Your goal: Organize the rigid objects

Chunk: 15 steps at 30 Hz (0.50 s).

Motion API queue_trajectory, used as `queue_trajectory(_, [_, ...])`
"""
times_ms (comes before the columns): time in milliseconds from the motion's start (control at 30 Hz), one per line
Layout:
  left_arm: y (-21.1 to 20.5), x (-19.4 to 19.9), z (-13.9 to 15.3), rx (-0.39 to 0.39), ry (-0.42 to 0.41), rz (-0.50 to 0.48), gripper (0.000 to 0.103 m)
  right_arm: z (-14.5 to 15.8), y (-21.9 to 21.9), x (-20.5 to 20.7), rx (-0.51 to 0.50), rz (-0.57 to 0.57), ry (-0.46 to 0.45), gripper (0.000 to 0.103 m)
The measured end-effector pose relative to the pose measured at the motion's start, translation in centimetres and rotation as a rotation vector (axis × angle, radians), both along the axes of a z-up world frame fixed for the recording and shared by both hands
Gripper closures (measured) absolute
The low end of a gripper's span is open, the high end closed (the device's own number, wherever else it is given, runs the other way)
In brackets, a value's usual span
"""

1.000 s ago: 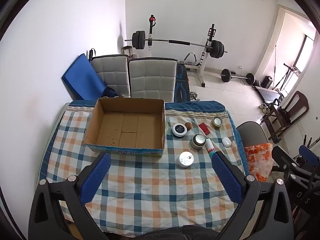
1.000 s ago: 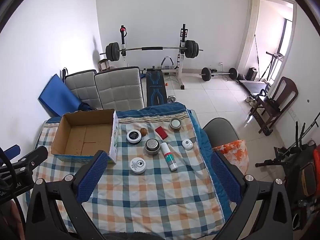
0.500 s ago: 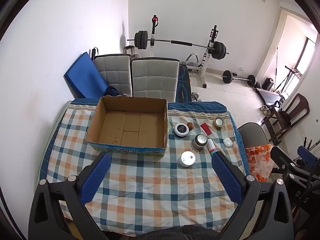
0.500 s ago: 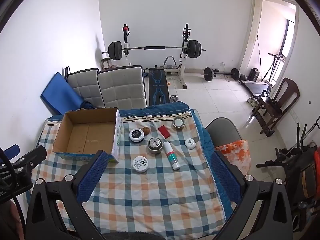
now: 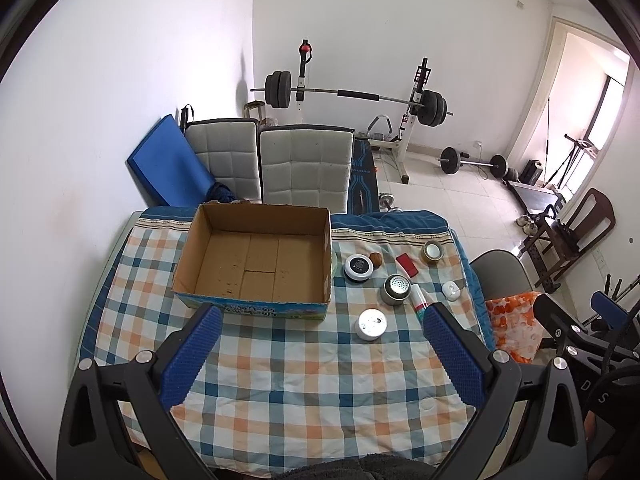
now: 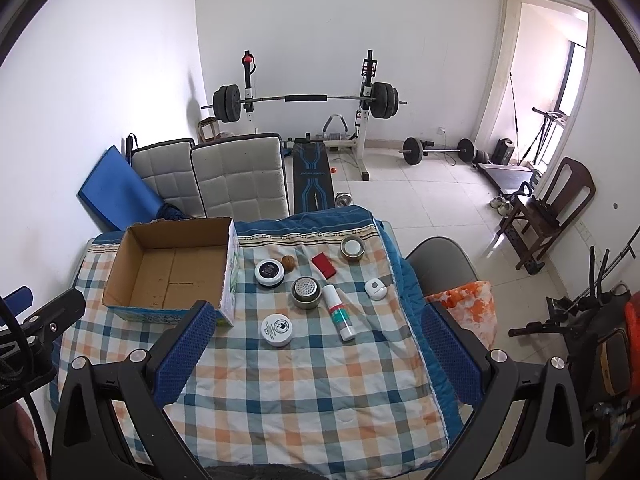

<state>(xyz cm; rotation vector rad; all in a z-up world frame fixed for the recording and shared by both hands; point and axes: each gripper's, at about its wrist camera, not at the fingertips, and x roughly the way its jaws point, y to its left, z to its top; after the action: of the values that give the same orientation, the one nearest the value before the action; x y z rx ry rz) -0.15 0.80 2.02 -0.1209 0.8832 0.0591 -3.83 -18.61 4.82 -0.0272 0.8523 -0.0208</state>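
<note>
Both my grippers edged closer to the table — left gripper (image 5: 320, 354) and right gripper (image 6: 316, 350) gape wide, empty; small items sit right of cardboard box (image 5: 256, 258).

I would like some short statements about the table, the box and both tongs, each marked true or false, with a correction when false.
1. The cardboard box has nothing inside. True.
2. The right tongs are shut on the white tube. False: they are open and hold nothing; the white tube lies on the checked cloth.
3. The small items lie to the right of the box. True.
4. The red flat item is inside the box. False: it lies on the cloth, beside the brown ball.
5. The left tongs are open. True.
</note>
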Motion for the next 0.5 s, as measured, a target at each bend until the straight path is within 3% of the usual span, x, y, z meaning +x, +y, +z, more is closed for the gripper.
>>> queue_trajectory(500, [-0.35, -0.42, 0.18, 0.001, -0.012, -0.011, 0.000, 0.47, 0.15, -0.33, -0.016, -0.006, -0.011, 0.000])
